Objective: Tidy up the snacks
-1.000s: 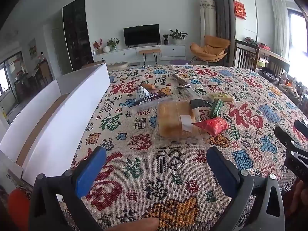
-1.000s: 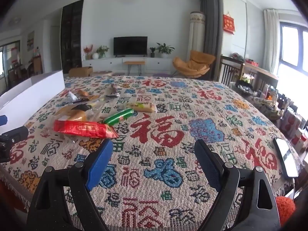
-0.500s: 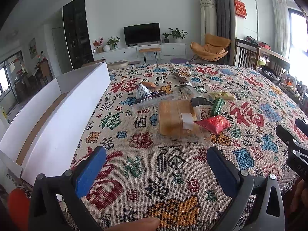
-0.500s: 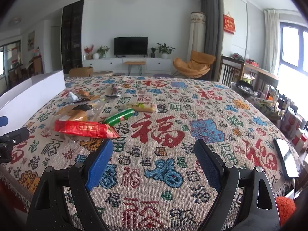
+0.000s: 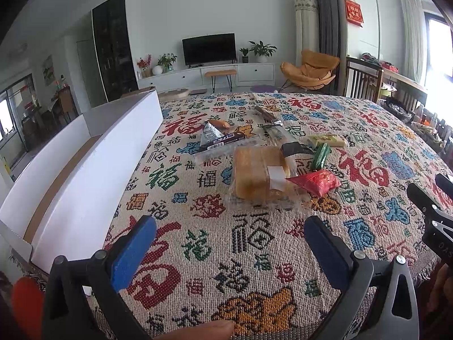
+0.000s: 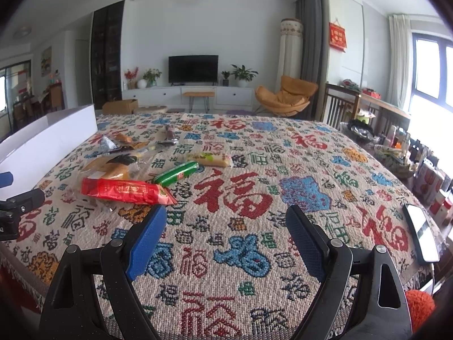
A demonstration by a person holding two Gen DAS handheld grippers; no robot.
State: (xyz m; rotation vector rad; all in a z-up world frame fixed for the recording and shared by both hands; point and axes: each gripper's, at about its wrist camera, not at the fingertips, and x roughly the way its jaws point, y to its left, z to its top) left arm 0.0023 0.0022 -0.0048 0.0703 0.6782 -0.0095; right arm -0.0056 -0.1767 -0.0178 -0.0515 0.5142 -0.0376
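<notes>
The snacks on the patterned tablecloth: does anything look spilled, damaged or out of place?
Nothing looks spilled or torn. The clear-wrapped sliced bread loaf, red foil packet, green wrapped stick and the other packets lie scattered beside the white cardboard box. A black phone lies at the tablecloth's near right edge.

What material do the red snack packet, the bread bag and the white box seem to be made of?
Red snack packet: probably glossy plastic film, since light glints on it and its end is crimped.
Bread bag: thin clear plastic, the loaf shows through.
White box: likely cardboard, matte white outside with a brown inner face.
</notes>
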